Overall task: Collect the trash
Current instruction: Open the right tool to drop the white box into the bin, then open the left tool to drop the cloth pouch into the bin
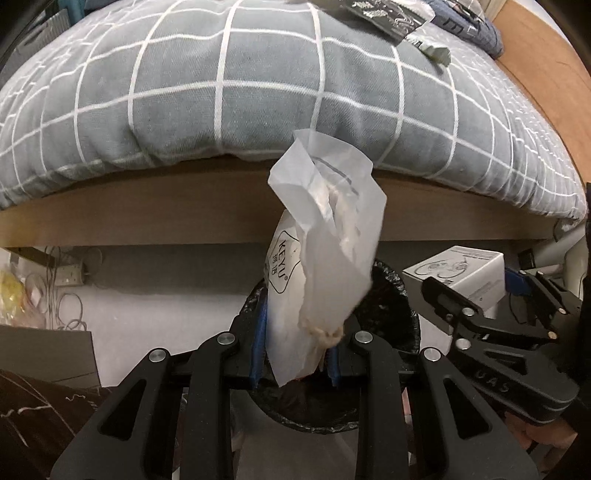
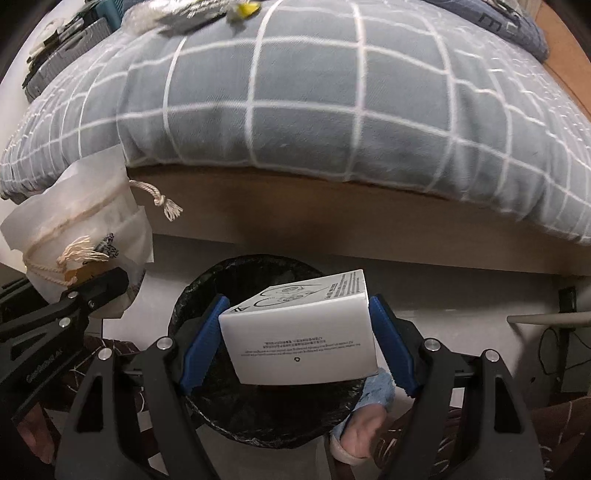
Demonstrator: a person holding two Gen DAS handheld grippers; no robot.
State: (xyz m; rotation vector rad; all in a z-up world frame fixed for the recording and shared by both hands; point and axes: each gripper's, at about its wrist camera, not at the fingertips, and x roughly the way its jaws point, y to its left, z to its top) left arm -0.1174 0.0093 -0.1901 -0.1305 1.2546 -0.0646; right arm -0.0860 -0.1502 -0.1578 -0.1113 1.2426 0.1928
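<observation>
Box [image 2: 303, 332] between right tongs [image 2: 295, 339]

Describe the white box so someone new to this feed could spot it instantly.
Start at the grey checked duvet hanging over the bed edge; below it stands a black-lined bin. The white box hangs over it, clamped between blue jaws. Unlike the crumpled drawstring bag alongside, it is rigid and printed.

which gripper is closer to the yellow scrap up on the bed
Hard to call. The yellow scrap lies far up the checked duvet, and both the left gripper and right gripper hang over the bin.
</observation>
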